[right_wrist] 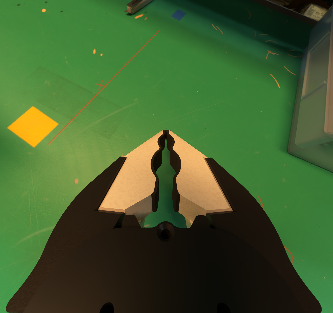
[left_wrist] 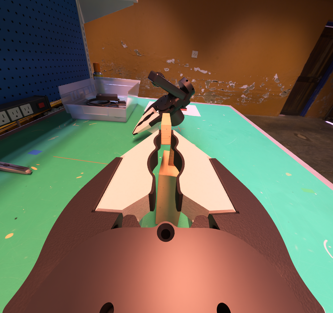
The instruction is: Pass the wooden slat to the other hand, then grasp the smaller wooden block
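**Slat waiting on the handover**

Clearly, in the left wrist view, the left gripper (left_wrist: 165,132) is clamping a wooden slat (left_wrist: 165,129) between its fingertips, the slat standing upright above the green table (left_wrist: 234,160). A wooden piece (left_wrist: 166,187) is showing lower between the fingers; whether it is the smaller block is unclear. The right gripper (left_wrist: 144,125) is hovering just beside the slat, tips nearly together.

Meanwhile, in the right wrist view, the right gripper (right_wrist: 165,131) is pointing down at bare mat, nearly closed and holding nothing. Judging by this, the pass is pending: it needs opening and turning toward the slat.

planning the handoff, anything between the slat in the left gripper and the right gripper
Nothing visible. The wooden slat is clamped upright in the left gripper; the right gripper, shut and empty, hangs just beyond it over bare green mat.
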Controlling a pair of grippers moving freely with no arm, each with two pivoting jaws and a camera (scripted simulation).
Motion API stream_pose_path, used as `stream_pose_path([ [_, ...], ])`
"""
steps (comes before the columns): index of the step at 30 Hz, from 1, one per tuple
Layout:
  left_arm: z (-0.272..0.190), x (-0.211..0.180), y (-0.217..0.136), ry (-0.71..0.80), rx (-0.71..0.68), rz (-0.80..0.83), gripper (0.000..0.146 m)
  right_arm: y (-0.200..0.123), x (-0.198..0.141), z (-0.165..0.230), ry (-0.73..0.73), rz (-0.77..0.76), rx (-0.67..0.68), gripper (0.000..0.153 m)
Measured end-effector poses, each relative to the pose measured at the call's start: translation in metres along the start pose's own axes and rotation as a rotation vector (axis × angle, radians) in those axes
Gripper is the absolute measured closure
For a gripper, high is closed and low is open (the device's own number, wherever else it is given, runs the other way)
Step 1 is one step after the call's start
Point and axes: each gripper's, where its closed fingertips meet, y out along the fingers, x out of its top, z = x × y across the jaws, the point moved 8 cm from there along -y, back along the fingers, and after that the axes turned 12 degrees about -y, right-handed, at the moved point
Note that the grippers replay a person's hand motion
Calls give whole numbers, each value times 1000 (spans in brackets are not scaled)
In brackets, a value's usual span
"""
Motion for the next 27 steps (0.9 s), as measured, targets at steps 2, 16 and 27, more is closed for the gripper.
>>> stream_pose_path([
  [2, 0, 0, 0, 1, 0, -3, 137, 1, -1, 1, -9, 12, 2, 153],
  [16, -3, 1, -1, 55, -14, -49, 137, 8, -5, 2, -9, 43, 21, 153],
  [27, -13, 7, -5, 153, -39, -137, 137, 9, -7, 2, -5, 47, 24, 146],
])
